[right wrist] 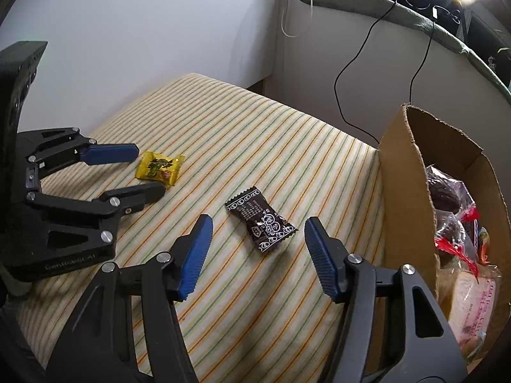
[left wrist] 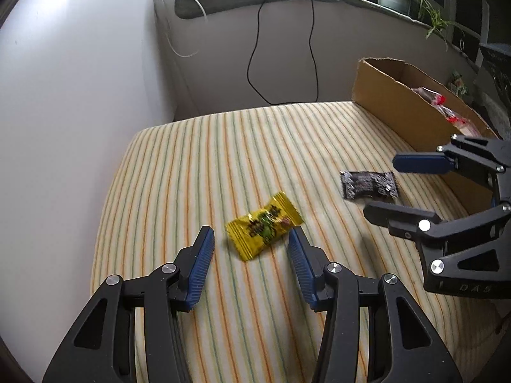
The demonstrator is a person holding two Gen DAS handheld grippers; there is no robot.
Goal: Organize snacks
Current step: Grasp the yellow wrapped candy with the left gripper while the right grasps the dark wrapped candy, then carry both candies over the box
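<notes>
Striped cloth (left wrist: pixel 223 159) covers the surface. Left gripper (left wrist: pixel 252 242) stands open around a yellow candy (left wrist: pixel 263 225); right gripper (right wrist: pixel 255 233) open around a dark candy (right wrist: pixel 260 223), seemingly untouched, beside a cardboard box (right wrist: pixel 405 191) of snacks.

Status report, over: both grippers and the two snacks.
Left gripper open at yellow candy. Right gripper open around dark candy. Both loose on striped cloth. Nothing blocking.
</notes>
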